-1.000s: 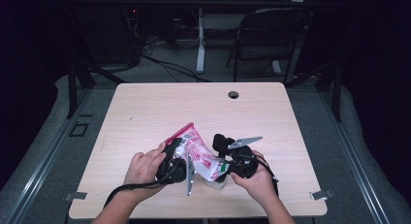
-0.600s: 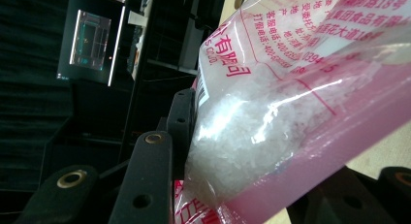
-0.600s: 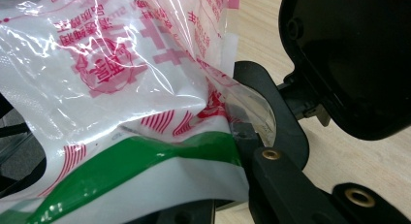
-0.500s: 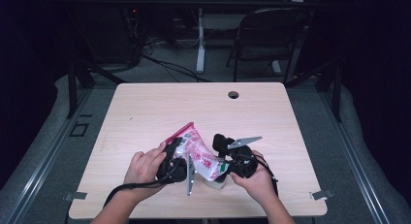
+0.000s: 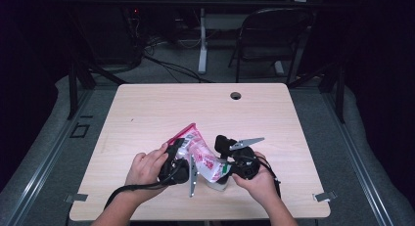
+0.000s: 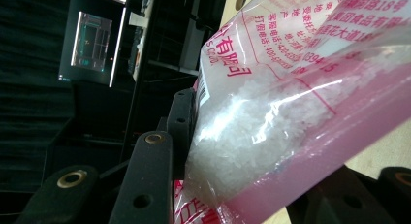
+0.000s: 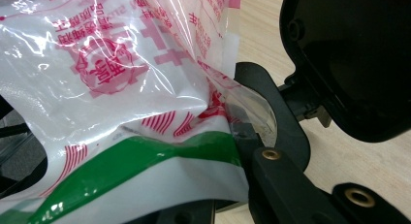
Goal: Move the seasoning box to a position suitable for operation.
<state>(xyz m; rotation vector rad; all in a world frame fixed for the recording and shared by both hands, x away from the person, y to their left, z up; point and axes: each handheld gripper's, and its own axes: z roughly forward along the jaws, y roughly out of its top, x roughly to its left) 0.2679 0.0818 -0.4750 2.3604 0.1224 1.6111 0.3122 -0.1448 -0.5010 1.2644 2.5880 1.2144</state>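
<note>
Bag [image 5: 201, 156] pinched by both tools over table [image 5: 147, 113], left tool [image 6: 194, 151] view reveals white crystals [image 6: 252, 122], right tool [image 7: 228, 132] view green band.

A pink-printed bag [image 6: 291, 112] of white crystals sits clamped between the left claw's [image 6: 242, 195] black jaws.

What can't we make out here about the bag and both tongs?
- High view: the tips of the left tongs and right tongs are hidden by hands and bag.
- Left gripper view: bag's bottom cut off by frame edge.
- Right gripper view: print too crumpled to read.
</note>
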